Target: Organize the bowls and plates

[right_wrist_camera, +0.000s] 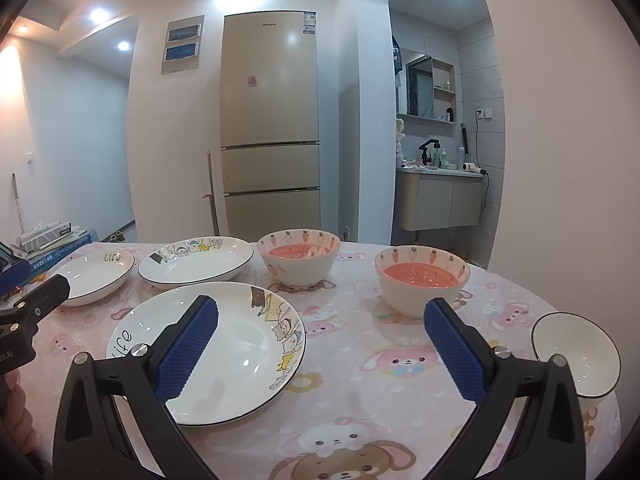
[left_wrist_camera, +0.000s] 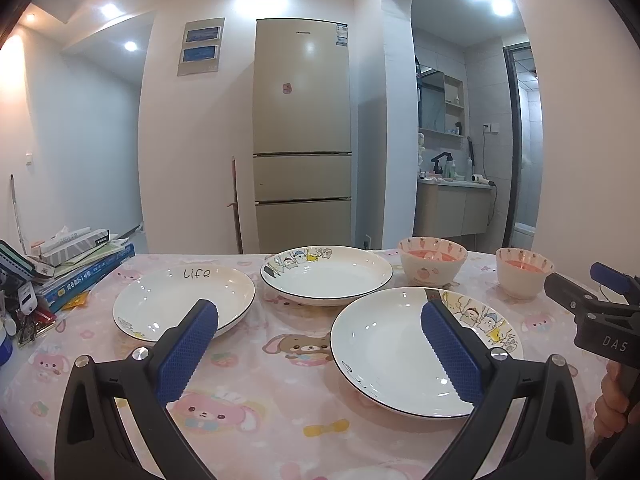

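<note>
On the table (right_wrist_camera: 360,400), pink cartoon cloth: three plates, near one (right_wrist_camera: 224,352) centre, "life" plate (left_wrist_camera: 180,304) left, third (left_wrist_camera: 326,274) behind. Two pink-lined bowls (right_wrist_camera: 298,260) (right_wrist_camera: 420,280) right of them, small white bowl (right_wrist_camera: 576,356) far right. Left gripper (left_wrist_camera: 320,344) and right gripper (right_wrist_camera: 320,344) hover above, fingers wide, holding nothing. Books (left_wrist_camera: 80,268) at left edge.

Both wrist views face the fridge (left_wrist_camera: 302,136), sharing the table (right_wrist_camera: 360,400).
</note>
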`<move>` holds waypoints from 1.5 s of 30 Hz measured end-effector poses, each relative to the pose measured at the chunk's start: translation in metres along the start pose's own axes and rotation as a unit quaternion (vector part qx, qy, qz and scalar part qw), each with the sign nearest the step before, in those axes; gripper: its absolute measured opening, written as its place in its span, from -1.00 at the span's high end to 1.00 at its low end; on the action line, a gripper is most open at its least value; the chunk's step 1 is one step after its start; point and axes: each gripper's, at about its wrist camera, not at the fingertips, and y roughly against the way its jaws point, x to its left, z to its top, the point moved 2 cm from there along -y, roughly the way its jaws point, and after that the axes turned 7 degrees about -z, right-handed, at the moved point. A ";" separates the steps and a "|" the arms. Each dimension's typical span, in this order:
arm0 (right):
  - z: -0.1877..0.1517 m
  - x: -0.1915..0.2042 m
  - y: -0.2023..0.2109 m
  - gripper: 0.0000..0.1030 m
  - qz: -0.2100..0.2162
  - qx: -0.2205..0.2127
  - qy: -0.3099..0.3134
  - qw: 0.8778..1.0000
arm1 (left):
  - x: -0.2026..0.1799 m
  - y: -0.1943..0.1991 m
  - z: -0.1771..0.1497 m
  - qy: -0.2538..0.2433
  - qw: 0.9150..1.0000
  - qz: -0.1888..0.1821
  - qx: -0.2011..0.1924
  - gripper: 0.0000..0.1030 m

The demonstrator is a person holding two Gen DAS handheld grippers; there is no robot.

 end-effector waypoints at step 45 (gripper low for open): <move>0.054 -0.050 0.021 -0.99 -0.001 0.043 -0.035 0.998 | -0.031 0.045 0.089 0.013 0.999 0.011 -0.042 -1.00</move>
